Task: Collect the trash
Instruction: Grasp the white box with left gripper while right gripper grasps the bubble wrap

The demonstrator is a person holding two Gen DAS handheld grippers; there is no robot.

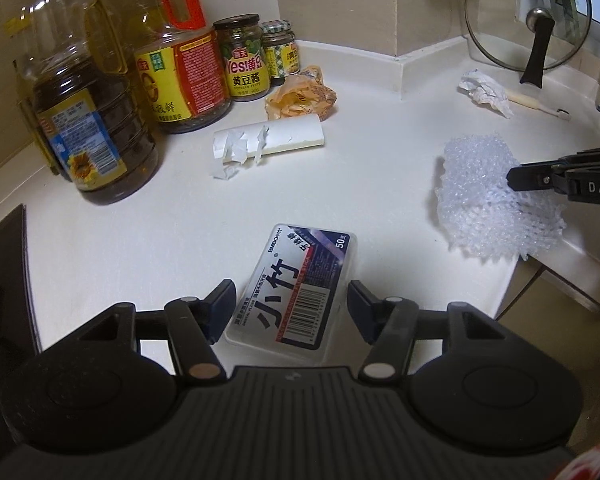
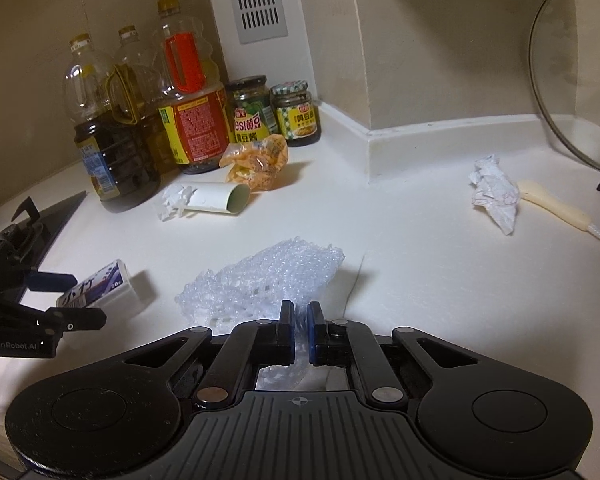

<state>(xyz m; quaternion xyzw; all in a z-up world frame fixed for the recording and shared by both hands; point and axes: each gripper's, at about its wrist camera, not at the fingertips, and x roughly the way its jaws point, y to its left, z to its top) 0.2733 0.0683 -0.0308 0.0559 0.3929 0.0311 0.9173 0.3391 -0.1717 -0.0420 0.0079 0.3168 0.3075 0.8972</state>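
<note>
Right gripper (image 2: 299,330) pinches a sheet of white foam netting (image 2: 268,280), its blue pads pressed nearly together on the near edge while the rest of the netting spreads over the white countertop (image 2: 420,272). From the left wrist view the same netting (image 1: 496,204) sits near the counter's front edge, partly overhanging it. Left gripper (image 1: 291,304) is spread wide, its fingers on either side of the near end of a clear dental floss pick box (image 1: 296,288) lying flat on the counter; whether they touch the box cannot be told.

Other trash lies well apart: a torn cardboard tube (image 1: 268,142) beside a crumpled orange wrapper (image 1: 300,96) in front of the oil bottles (image 1: 84,120) and sauce jars (image 1: 244,60), and a crumpled white paper (image 2: 494,192) next to a cream-handled brush (image 2: 556,208) whose far end is cut off in the right wrist view. A glass pot lid (image 1: 528,16) leans against the wall, partly out of frame. A black stovetop (image 1: 4,280) borders the counter at left. Bare counter lies between the netting and the tube.
</note>
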